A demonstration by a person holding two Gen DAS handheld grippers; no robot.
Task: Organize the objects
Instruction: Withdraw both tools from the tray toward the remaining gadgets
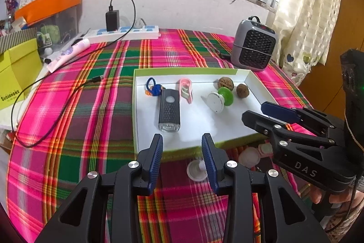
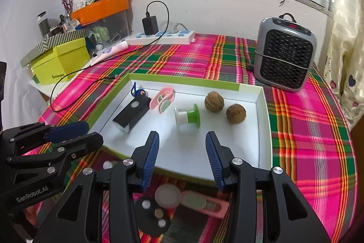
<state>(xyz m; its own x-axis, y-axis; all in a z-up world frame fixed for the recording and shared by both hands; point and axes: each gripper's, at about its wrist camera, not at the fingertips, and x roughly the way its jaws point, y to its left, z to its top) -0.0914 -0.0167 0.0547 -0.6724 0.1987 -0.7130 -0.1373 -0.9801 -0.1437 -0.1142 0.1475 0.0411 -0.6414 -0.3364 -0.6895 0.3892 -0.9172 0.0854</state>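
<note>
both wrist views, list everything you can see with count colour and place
tray: 1, white with green rim, on the plaid cloth
bike light: 1, black, left in tray
pink clip: 1, in tray
spool: 1, green and white, tray middle
walnuts: 2, brown, right in tray
heater: 1, grey, behind tray
power strip: 1, white, back edge
left claw: open, empty
right claw: open, empty

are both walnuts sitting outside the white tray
No, both walnuts lie inside the white tray, near its far right corner beside the green and white spool.
</note>
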